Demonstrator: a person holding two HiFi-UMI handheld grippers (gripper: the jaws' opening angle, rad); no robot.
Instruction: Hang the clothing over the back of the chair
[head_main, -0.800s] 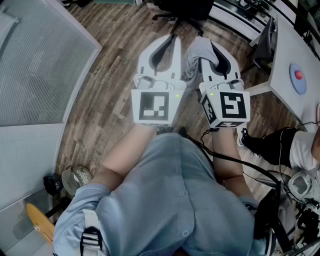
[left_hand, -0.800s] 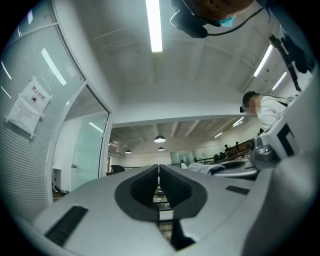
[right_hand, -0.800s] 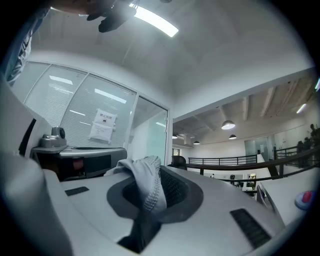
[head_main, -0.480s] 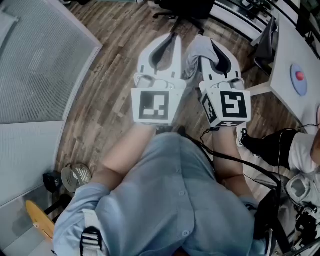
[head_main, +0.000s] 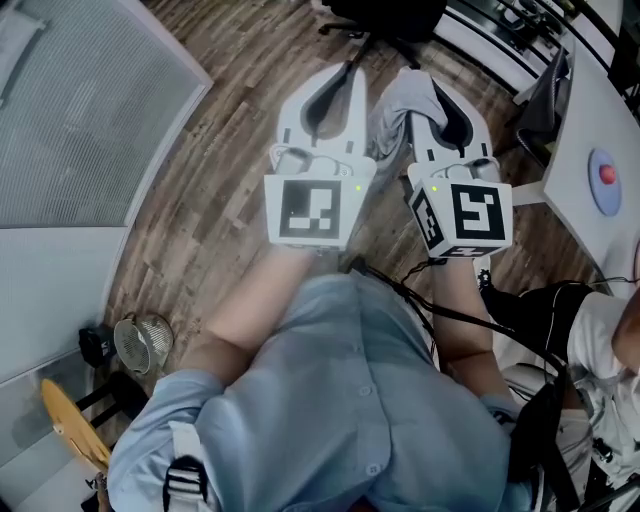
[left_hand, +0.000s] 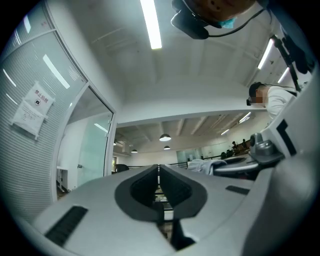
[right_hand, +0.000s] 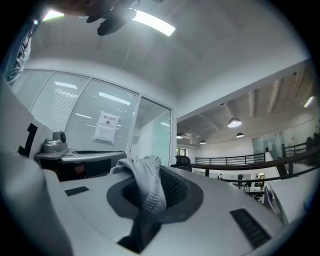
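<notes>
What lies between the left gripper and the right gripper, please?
Grey clothing hangs there, beside the left gripper and clamped in the right gripper. The head view shows it; the right gripper view confirms the grip.

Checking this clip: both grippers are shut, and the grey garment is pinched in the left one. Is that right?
Not quite. Both are shut, but the grey garment is pinched in the right gripper, as the right gripper view shows. The left gripper has its jaws together on nothing.
</notes>
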